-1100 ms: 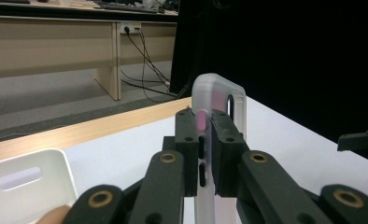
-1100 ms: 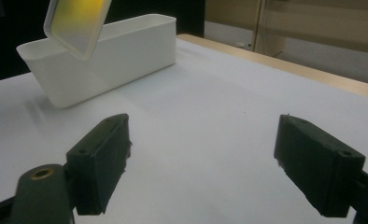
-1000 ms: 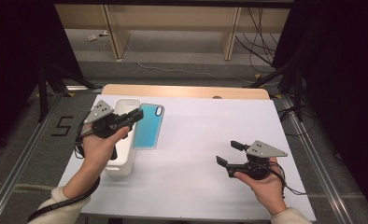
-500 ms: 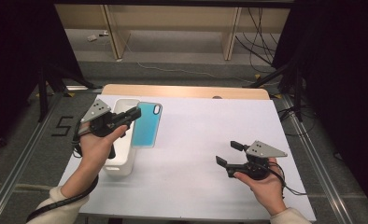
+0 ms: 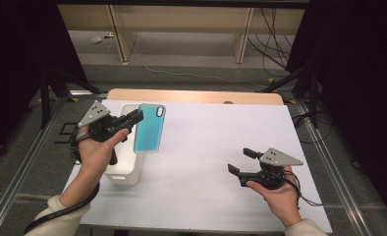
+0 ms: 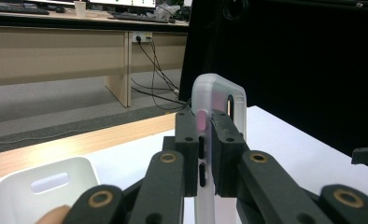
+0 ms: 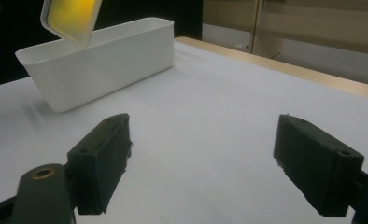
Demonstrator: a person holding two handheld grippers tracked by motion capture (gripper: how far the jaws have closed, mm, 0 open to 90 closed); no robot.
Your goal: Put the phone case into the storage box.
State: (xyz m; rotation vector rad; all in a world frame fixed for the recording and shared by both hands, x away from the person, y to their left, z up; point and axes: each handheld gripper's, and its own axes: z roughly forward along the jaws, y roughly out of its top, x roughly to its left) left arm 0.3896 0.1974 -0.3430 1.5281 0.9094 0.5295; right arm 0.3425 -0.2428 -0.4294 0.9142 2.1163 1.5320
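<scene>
The left tongs (image 5: pixel 138 116) sit at the left of the high view, clenched on the edge of a turquoise phone case (image 5: pixel 149 129) and holding it raised, slanting over the right rim of a white bin (image 5: pixel 127 169) that stands on the desk (image 5: pixel 206 147). The case runs from the upper middle-left of the frame down toward the bin's long side, with its camera cut-out at the top. At the lower right, the right tongs (image 5: pixel 240 161) rest in the person's hand above the white surface, released, with nothing between the jaws and well apart from the case. In the left gripper view the left tongs (image 6: pixel 204 154) rise in the centre, both black pads pressed against the translucent edge of the phone case (image 6: pixel 219 93), which stands upright above them; the white bin (image 6: pixel 42 186) shows in the lower left corner with its handle slot. In the right gripper view the right tongs (image 7: pixel 201 163) stand wide over bare desk (image 7: pixel 219 93); the white bin (image 7: pixel 102 65) lies in the upper left, and a corner of the phone case (image 7: pixel 72 16), here yellowish, hangs above the bin's near rim.
</scene>
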